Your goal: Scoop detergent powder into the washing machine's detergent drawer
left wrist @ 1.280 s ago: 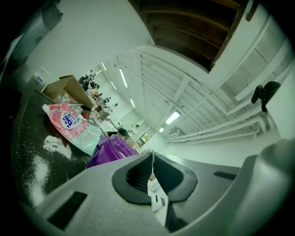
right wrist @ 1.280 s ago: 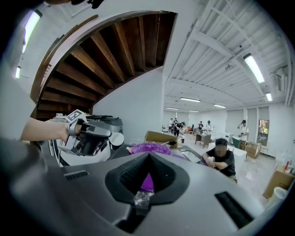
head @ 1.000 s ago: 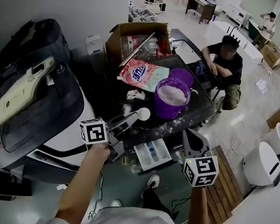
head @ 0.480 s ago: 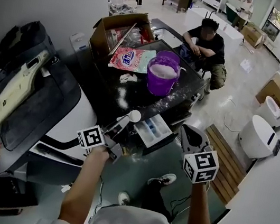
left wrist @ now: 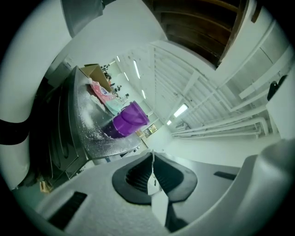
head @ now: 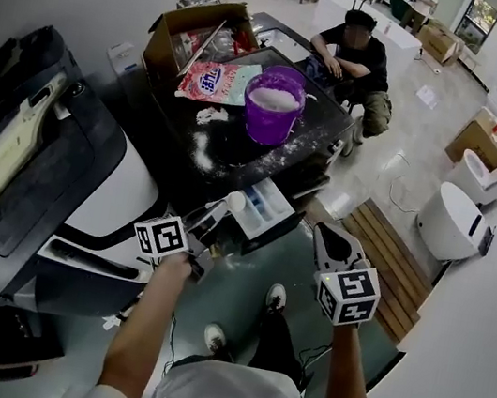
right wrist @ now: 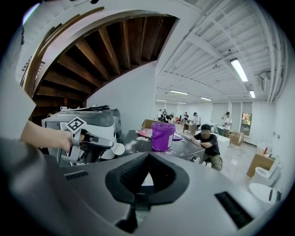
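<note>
Head view: my left fingers (head: 209, 224) pinch the scoop (head: 233, 203) tight, just by the open drawer (head: 263, 211). My right fingers (head: 332, 242) are closed on nothing. I think no powder is tipped in yet.

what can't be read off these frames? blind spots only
- Powder in the scoop: the bowl is too small in the head view, white on white. The left gripper view shows only its handle, edge-on in the left gripper.
- Drawer compartments' fill: too small in the head view; neither gripper view looks inside.
- Detergent bag print: too small in every view.
</note>
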A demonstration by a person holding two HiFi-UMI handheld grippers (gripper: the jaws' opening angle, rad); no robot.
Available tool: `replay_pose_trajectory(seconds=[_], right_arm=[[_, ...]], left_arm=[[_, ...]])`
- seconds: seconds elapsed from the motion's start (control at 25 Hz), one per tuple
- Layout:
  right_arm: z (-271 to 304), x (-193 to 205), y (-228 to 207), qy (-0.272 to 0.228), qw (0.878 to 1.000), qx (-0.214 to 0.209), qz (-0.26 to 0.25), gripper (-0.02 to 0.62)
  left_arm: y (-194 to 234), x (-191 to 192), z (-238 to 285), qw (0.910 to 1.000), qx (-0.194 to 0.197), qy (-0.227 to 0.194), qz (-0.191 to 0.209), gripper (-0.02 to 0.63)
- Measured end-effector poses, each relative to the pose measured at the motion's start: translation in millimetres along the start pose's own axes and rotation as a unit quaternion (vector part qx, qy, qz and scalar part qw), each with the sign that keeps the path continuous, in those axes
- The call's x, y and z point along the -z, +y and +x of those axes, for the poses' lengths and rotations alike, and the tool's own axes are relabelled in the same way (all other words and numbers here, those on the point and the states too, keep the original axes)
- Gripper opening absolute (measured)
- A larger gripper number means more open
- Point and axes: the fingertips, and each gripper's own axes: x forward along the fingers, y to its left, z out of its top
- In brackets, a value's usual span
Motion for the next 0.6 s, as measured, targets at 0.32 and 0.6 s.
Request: replay_pose_trajectory(seconds=[0.32, 0.6], right_arm=[[14, 30, -6, 0.014, 1.000, -0.012, 0.019, 0.006], [35, 67, -7, 0.040, 0.998, -0.025, 0.040, 0.006]], left_arm=[[23, 38, 21, 0.9966, -0.030, 0.068, 0.036, 0.014], [44, 57, 35, 0.9863, -0.033, 0.125, 0.103, 0.014]])
